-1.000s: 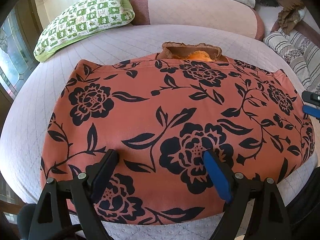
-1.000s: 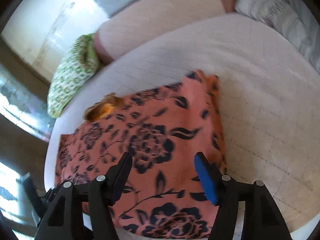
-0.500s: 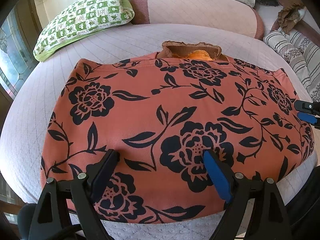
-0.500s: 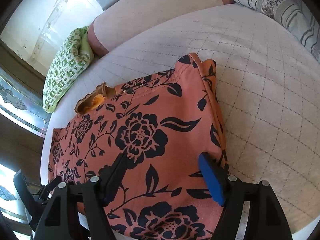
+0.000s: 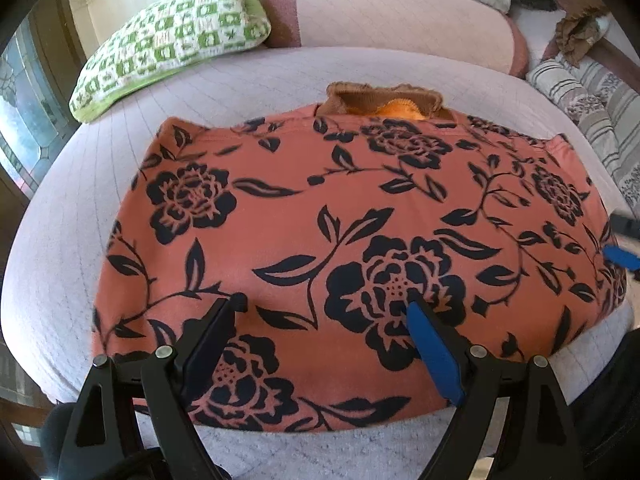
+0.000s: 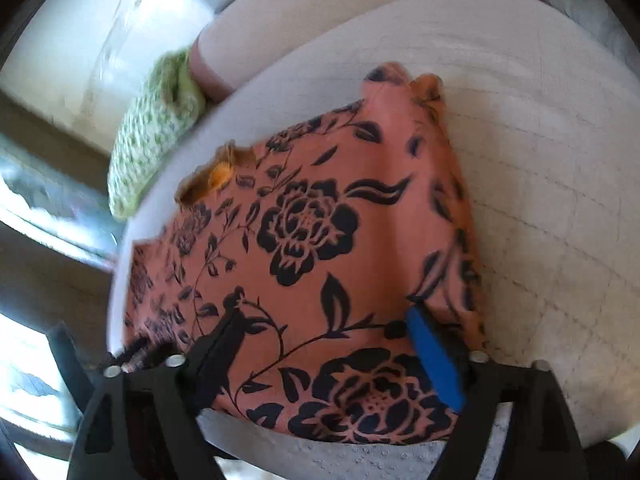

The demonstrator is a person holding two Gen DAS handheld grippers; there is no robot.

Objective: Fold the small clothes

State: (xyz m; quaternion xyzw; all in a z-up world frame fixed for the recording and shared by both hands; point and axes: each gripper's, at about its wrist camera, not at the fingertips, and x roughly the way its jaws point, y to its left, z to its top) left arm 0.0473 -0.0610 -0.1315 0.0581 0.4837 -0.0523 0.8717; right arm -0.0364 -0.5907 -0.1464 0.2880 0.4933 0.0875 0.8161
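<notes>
Left tool (image 5: 324, 304) spread wide, the floral garment (image 5: 352, 220) filling everything ahead of it. Bare quilted bed (image 5: 248, 80) runs beyond the garment's far edge, open passage there. Further ahead to the left the green checked pillow (image 5: 172, 36) blocks the bed's rim; straight ahead the pink bolster (image 5: 400, 16) walls it off. Striped cushions (image 5: 592, 100) crowd the far right. Right tool (image 6: 324, 308), also spread, sits over the garment's near corner (image 6: 360, 392); to its right a broad stretch of bare bed (image 6: 540, 140) lies open.
</notes>
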